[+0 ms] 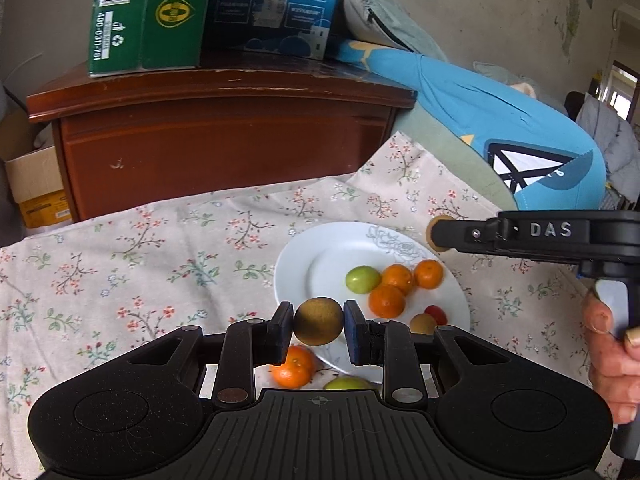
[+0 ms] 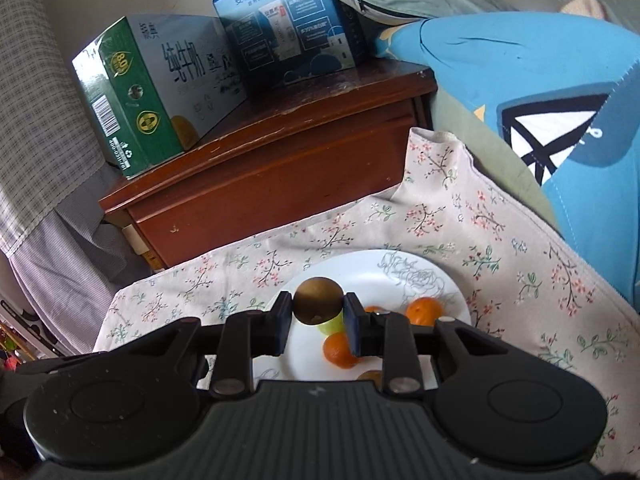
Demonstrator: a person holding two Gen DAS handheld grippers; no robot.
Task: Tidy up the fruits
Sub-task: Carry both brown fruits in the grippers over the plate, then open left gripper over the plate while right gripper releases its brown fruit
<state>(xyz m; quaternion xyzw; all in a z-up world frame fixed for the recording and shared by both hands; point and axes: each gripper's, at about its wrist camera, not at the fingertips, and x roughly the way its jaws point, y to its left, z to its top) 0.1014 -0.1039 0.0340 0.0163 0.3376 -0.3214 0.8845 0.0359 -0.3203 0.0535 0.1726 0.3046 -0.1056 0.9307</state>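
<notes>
My left gripper (image 1: 318, 330) is shut on a brown kiwi (image 1: 318, 321) and holds it above the near rim of a white plate (image 1: 316, 256). On the plate lie a green fruit (image 1: 363, 279), three oranges (image 1: 387, 301), another kiwi (image 1: 423, 323) and a small red fruit (image 1: 437, 314). An orange (image 1: 293, 366) and a green fruit (image 1: 346, 383) lie on the cloth beside the plate. My right gripper (image 2: 318, 322) is shut on a second brown kiwi (image 2: 318, 306), above the plate (image 2: 400, 276). From the left wrist view it (image 1: 440, 235) hangs over the plate's far right rim.
A floral cloth (image 1: 160, 264) covers the surface. Behind it stands a brown wooden cabinet (image 1: 224, 140) with a green carton (image 1: 144, 16) and a blue box (image 1: 276, 4) on top. A blue pillow (image 1: 500, 120) lies at the right. A hand (image 1: 608, 352) grips the right tool.
</notes>
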